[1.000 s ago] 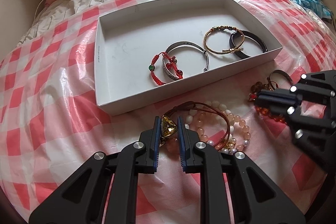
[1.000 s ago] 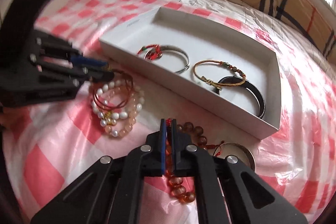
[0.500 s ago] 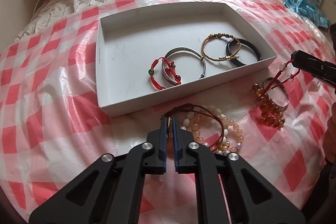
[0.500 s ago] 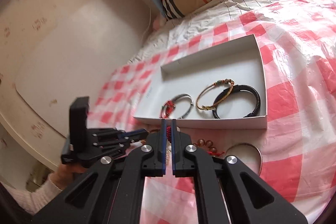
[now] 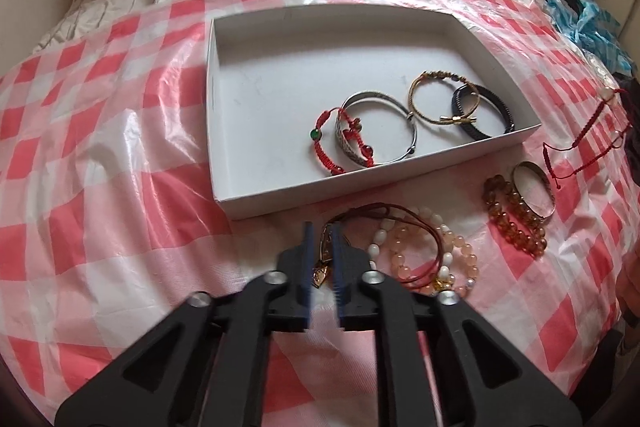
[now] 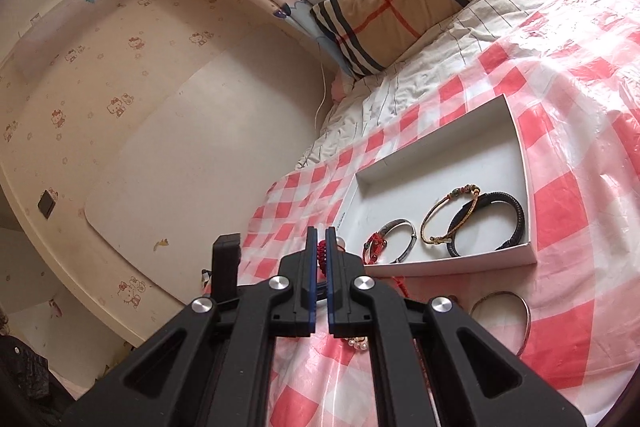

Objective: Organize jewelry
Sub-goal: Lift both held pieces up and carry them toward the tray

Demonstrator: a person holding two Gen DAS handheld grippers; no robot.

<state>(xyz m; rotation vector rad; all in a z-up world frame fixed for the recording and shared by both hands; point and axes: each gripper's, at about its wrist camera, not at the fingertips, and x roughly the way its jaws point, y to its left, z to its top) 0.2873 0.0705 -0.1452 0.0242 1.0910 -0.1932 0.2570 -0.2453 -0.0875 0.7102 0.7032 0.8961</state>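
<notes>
- White box (image 5: pixel 224 131) sits on the checked sheet, four bracelets inside.
- Right gripper (image 6: pixel 320 247) pinches the red cord bracelet (image 6: pixel 321 255) in the air; its dangling cords could snag the box wall.
- Left gripper (image 5: pixel 322 239) jaws are opening around the amber pendant (image 5: pixel 326 247); it may slip.

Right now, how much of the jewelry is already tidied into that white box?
Four bracelets lie in the white box. The right gripper is shut on a red cord bracelet, lifted off the cloth. The left gripper has its jaws opening around a gold pendant. Left outside: pearl and pink beads, amber beads, a metal bangle.
</notes>
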